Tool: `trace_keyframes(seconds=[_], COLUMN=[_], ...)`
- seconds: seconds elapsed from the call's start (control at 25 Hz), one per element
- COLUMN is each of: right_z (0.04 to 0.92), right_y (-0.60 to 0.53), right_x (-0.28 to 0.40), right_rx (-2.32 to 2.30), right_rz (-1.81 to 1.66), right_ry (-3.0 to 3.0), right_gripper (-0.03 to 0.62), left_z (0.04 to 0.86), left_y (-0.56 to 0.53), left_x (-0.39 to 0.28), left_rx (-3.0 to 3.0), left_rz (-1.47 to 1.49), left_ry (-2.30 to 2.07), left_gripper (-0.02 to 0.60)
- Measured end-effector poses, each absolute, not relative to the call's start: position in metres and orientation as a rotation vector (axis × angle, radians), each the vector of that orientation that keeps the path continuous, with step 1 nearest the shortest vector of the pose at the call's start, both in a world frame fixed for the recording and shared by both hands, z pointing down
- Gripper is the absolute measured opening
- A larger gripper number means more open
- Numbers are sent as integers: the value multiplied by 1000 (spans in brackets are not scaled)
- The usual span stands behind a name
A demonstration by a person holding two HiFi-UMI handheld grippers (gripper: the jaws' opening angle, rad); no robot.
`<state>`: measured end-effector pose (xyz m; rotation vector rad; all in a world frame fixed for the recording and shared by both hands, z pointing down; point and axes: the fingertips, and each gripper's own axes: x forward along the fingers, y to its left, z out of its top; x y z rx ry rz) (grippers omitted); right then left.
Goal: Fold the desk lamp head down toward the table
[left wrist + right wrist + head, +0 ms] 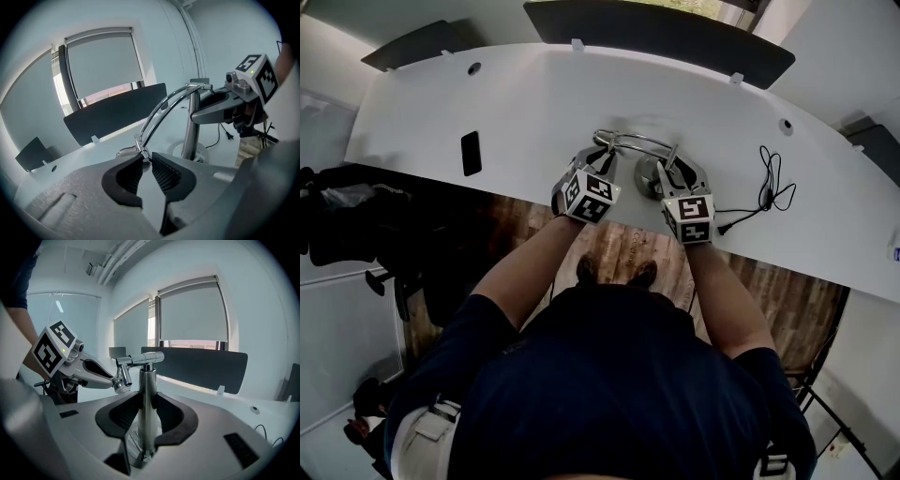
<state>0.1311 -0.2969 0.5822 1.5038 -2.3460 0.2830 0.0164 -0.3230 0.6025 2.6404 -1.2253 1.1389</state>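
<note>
Here, your right tool (146, 401) clamps the chrome lamp's (645, 142) upright post (147, 380) near the bench (534, 103) front edge, and your left tool (146, 158) pinches its thin curved arm (164, 110): stiff, slick metal, likely hinge-tight, so press gently.

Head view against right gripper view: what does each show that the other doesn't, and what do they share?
Head view only: a dark phone-like slab on the table, and the person's shoes over the wood floor. Right gripper view only: the right tongs clamped on the lamp post, seen close, and the window blind. Both: the left tongs gripping the curved arm at its end, and the dark panel behind the table.
</note>
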Motion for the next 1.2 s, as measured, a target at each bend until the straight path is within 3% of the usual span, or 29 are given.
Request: trace_keyframes(seconds=[0.8,1.2], right_z=[584,579], right_y=[-299,-284], right_x=[131,138], right_rx=[1512,1567], right_rz=[286,234], right_ry=[-2337,-2267], right_gripper=[126,135], left_z=[637,613], left_y=[-315,-305], left_x=[39,26], left_rx=[2545,2608], left_rz=[1010,980], left_ry=[-1211,-1200], left_gripper=[74,75])
